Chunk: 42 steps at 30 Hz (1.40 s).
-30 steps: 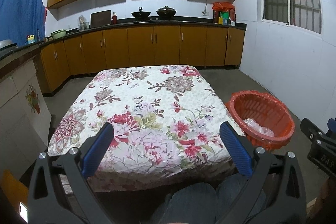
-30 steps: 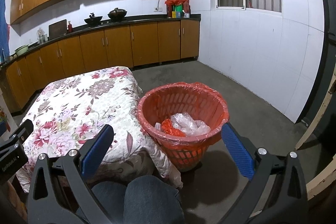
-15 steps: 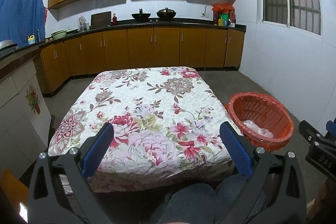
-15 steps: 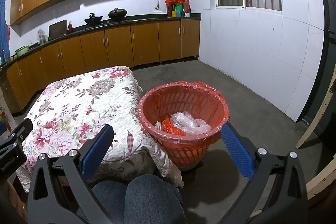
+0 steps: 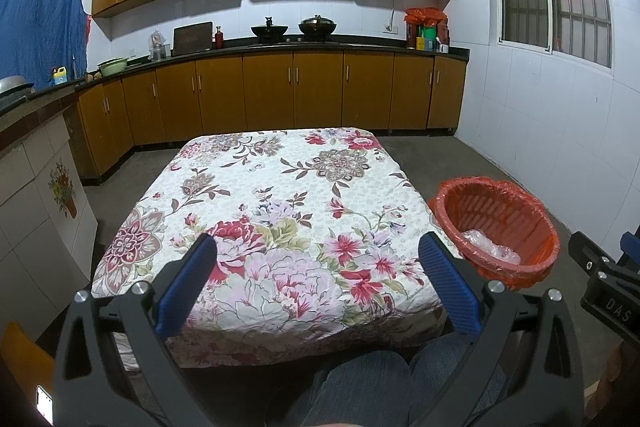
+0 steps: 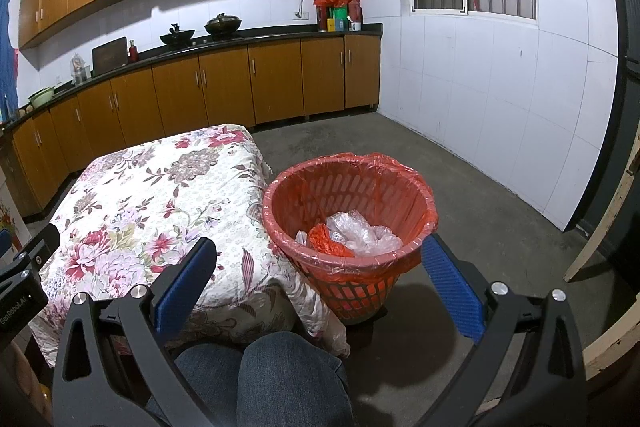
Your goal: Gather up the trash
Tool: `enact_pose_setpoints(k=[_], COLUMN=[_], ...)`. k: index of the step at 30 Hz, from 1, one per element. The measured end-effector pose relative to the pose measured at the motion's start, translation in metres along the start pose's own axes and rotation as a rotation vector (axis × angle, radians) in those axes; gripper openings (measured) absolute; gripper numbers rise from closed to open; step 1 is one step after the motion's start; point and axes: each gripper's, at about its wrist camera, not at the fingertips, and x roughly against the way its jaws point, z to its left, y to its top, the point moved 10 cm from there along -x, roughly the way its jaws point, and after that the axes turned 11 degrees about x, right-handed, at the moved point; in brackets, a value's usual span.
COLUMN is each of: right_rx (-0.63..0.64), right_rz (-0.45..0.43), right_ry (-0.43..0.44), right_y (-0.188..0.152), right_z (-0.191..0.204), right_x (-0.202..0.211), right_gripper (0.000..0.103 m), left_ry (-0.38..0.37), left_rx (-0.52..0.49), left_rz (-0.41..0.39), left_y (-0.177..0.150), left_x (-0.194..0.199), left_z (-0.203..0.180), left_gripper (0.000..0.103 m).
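Observation:
An orange mesh waste basket (image 6: 348, 267) with a red liner stands on the floor at the table's right side; it also shows in the left wrist view (image 5: 520, 211). Crumpled clear plastic (image 6: 360, 233) and a red scrap (image 6: 326, 243) lie inside it. My left gripper (image 5: 316, 279) is open and empty, held back from the near edge of the floral-cloth table (image 5: 280, 195). My right gripper (image 6: 316, 279) is open and empty, just short of the basket's near rim. I see no loose trash on the cloth.
Wooden kitchen cabinets (image 5: 280, 91) and a dark counter with pots run along the back and left. A white tiled wall (image 6: 500, 99) is on the right. Grey concrete floor (image 6: 480, 211) surrounds the basket. The person's jeans-clad knees (image 6: 280, 379) are below the grippers.
Both views have drifted slightly back and up from the table and basket. Both grippers stay open and empty.

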Motion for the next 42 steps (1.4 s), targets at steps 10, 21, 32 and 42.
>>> enact_pose_setpoints(k=[10, 21, 32, 42], right_rx=[0.000, 0.000, -0.001, -0.001], right_rz=[0.002, 0.002, 0.004, 0.005], right_ry=[0.000, 0.000, 0.001, 0.001], right_y=[-0.0005, 0.0002, 0.0006, 0.0003], right_z=[0.0003, -0.0003, -0.0008, -0.0009], right_x=[-0.0002, -0.0006, -0.0007, 0.0001], right_gripper=[0.101, 0.101, 0.101, 0.101], left_ry=[0.000, 0.001, 0.003, 0.002], left_rx=[0.000, 0.000, 0.000, 0.000], left_rz=[0.001, 0.000, 0.002, 0.007], left_y=[-0.0003, -0.0002, -0.0004, -0.0028], left_x=[-0.0002, 0.0002, -0.0007, -0.0021], left_z=[-0.0001, -0.0002, 0.0001, 0.0013], left_gripper=[0.099, 0.099, 0.099, 0.099])
